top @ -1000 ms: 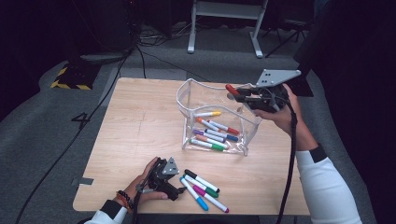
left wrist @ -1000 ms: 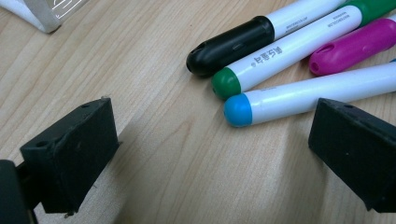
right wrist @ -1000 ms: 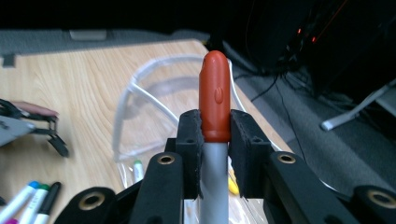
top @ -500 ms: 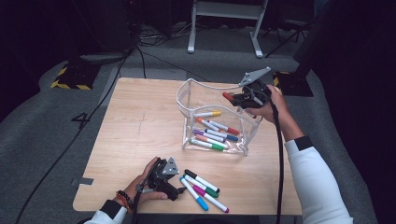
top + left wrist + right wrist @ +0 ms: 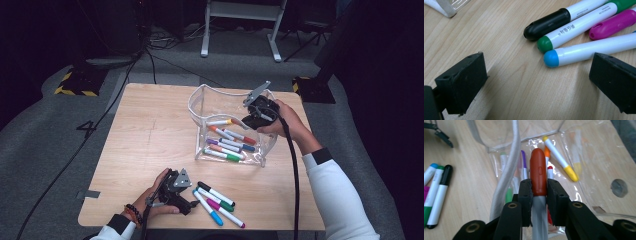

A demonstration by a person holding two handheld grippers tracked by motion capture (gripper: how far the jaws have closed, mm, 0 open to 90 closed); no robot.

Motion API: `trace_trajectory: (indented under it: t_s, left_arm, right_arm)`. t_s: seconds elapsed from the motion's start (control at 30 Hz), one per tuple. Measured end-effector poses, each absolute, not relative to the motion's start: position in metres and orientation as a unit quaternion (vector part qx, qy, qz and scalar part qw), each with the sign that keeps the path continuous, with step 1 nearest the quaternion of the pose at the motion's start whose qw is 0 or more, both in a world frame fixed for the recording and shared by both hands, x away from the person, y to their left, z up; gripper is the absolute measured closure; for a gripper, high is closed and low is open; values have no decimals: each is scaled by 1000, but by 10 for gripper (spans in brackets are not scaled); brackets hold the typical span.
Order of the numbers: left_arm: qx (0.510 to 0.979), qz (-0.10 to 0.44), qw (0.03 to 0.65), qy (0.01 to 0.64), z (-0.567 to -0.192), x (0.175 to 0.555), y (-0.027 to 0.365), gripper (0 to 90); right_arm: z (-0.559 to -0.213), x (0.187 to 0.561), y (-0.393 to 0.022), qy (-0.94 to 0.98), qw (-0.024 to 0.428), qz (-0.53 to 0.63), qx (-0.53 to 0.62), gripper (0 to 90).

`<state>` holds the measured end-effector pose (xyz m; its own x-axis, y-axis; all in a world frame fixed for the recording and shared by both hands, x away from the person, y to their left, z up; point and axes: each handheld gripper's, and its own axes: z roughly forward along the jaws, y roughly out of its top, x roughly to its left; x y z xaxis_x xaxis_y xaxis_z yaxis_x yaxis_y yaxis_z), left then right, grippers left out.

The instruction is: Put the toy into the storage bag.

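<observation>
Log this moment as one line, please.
right gripper: shut on red-capped marker, over clear pouch | left gripper: open, by loose markers

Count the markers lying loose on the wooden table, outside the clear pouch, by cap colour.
black marker: 1
green marker: 1
pink marker: 1
blue marker: 1
Total: 4

My left gripper (image 5: 534, 82) has its jaws wide apart, low over the wooden table (image 5: 511, 75). Ahead I see four markers side by side: black-capped marker (image 5: 549, 22), green-capped marker (image 5: 564, 33), magenta marker (image 5: 614, 23), blue-capped marker (image 5: 584, 51).
</observation>
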<state>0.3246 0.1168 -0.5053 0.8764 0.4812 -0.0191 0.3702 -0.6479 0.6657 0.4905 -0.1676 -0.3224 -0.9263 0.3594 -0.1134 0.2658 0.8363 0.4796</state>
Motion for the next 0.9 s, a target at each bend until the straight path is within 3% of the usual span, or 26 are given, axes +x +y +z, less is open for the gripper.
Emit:
trace_trajectory:
  t_s: [0.2, 0.43, 0.77, 0.9]
  left_arm:
    - [904, 80, 347, 236, -505, 325, 117, 16]
    - [904, 80, 347, 235, -505, 325, 117, 16]
    - [904, 80, 348, 237, -505, 324, 117, 16]
    - [904, 80, 348, 236, -505, 324, 117, 16]
  right_arm:
    - [-324, 484, -166, 955, 88, 237, 154, 741]
    - [-317, 485, -176, 939, 132, 258, 184, 560]
    - [-291, 461, -217, 894, 203, 331, 222, 474]
    - [-285, 440, -235, 876, 209, 374, 221, 438]
